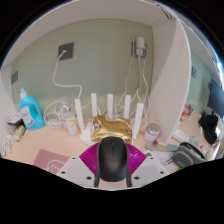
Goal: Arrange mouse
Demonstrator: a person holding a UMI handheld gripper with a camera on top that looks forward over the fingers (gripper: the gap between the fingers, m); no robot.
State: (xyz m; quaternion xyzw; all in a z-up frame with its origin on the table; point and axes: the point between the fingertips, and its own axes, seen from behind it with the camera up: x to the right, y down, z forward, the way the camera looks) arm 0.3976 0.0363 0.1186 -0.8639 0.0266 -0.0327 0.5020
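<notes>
Gripper view, hand-held gripper [112,170] clasping unbranded mouse [112,158]

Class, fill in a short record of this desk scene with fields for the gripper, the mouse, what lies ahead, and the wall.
gripper: gripper, fingers closed on the mouse
mouse: black mouse, held between the magenta pads
ahead: white router with antennas, gold-brown bag before it
beside: blue bottle, off to one side
wall: wall socket, plugged adapter

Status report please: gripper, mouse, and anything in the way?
Gripper shut on black mouse. Mouse held above desk. White router and gold packet just beyond.
</notes>
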